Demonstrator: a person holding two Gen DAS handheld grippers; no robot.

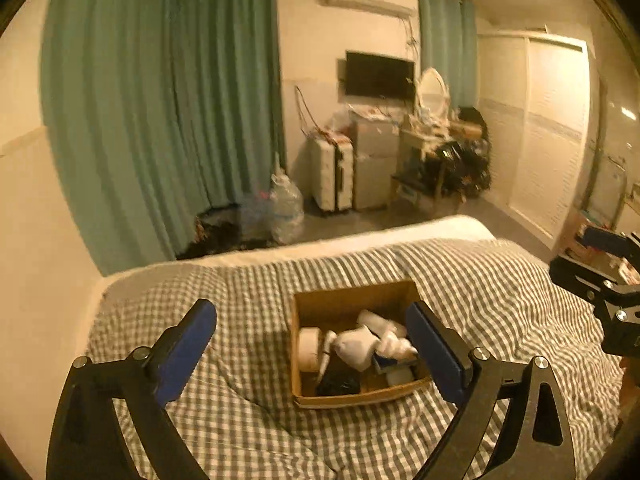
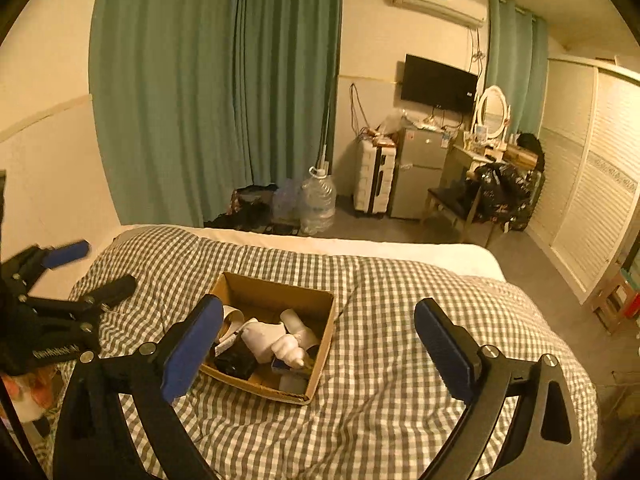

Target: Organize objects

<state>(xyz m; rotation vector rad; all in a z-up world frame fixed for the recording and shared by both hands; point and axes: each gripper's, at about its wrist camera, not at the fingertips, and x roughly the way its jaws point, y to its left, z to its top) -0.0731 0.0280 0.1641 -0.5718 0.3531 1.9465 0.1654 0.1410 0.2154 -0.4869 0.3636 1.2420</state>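
Left wrist view: both grippers, left gripper [image 1: 312, 344] and right gripper [image 2: 319, 342], spread wide, empty, above open brown cardboard box [image 1: 320, 300] of white and black items mid-bed [image 1: 248, 420]; filling apparently done, next likely nothing or checking for strays.

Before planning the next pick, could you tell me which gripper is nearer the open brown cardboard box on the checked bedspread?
Neither clearly: the left gripper is open just left of the open brown cardboard box, the right gripper open just right of it.
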